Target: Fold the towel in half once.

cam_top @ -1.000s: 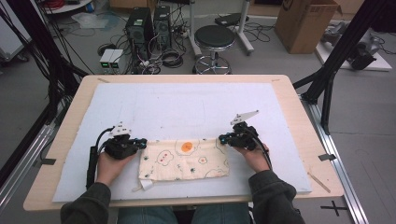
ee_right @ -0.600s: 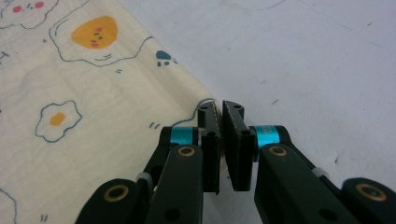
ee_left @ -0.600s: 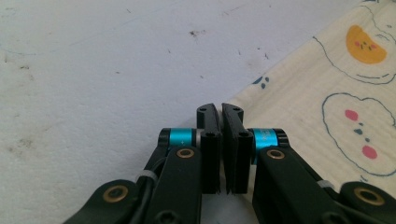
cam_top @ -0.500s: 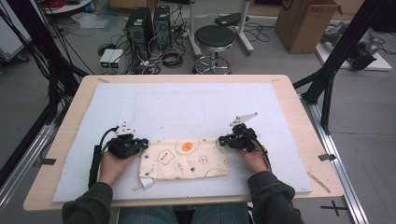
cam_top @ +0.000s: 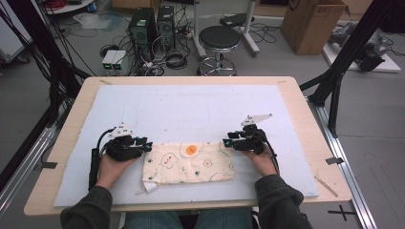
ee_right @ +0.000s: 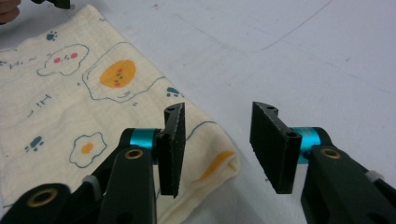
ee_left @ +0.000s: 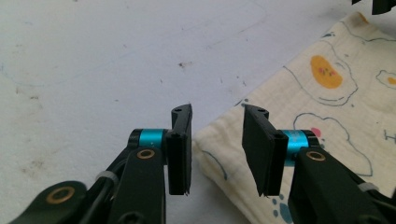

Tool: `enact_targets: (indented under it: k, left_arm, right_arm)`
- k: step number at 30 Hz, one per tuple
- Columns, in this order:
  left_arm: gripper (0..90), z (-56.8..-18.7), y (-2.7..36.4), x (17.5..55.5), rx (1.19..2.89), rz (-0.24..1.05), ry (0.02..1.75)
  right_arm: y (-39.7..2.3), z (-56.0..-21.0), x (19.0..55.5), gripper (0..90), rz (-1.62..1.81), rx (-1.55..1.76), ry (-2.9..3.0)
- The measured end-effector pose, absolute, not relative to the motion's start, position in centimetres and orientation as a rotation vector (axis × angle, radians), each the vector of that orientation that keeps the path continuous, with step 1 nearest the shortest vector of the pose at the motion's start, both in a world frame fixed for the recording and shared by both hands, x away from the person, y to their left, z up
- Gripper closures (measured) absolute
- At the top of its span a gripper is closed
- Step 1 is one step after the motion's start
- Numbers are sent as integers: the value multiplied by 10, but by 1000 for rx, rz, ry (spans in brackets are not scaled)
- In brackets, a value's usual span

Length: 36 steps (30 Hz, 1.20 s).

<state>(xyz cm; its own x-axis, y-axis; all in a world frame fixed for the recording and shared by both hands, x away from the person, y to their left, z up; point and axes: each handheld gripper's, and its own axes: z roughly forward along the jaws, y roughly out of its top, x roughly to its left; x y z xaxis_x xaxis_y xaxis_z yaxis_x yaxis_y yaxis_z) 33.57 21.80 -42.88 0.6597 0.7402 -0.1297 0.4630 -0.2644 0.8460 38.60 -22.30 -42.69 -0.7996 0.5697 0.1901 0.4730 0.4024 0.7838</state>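
Observation:
A cream cloth [cam_top: 188, 162] printed with fried eggs and clouds lies flat on the white mat near the front edge. My left gripper [cam_top: 147, 144] is at its far left corner and my right gripper [cam_top: 226, 142] at its far right corner. In the left gripper view the jaws of the left gripper [ee_left: 217, 112] stand apart over the cloth [ee_left: 327, 107] corner, pressing on nothing. In the right gripper view the right gripper [ee_right: 219, 109] is open above the folded corner of the cloth [ee_right: 70, 102]. Both pairs of jaws have just been opening.
The white mat [cam_top: 191, 109] covers most of the wooden table [cam_top: 305, 119]. A thin wooden stick [cam_top: 326, 186] lies at the front right. On the floor beyond stand a stool [cam_top: 218, 40], computer cases [cam_top: 153, 24] and a cardboard box [cam_top: 313, 21].
Both pairs of jaws stand wider apart than in the earlier frames. The hands and the cloth have stayed where they were.

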Motion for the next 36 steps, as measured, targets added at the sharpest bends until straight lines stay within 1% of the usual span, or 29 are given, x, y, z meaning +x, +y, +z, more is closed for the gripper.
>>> enact_targets:
  k: [6,10,16,24,36]
  left_arm:
    - [560,-422,220,331,1894,344,918]
    - [525,-419,221,328,1884,340,917]
    - [479,-416,223,324,1884,345,914]
    - [463,-409,224,314,1881,354,884]
    - [429,-410,227,316,1884,371,900]
  right_arm:
    - [-224,-422,381,469,1400,919,2520]
    - [-224,-419,378,402,1416,913,2499]
    - [-226,-413,374,353,1432,911,2477]
    - [-224,-407,364,348,1427,874,2481]
    - [-224,-409,367,340,1411,868,2487]
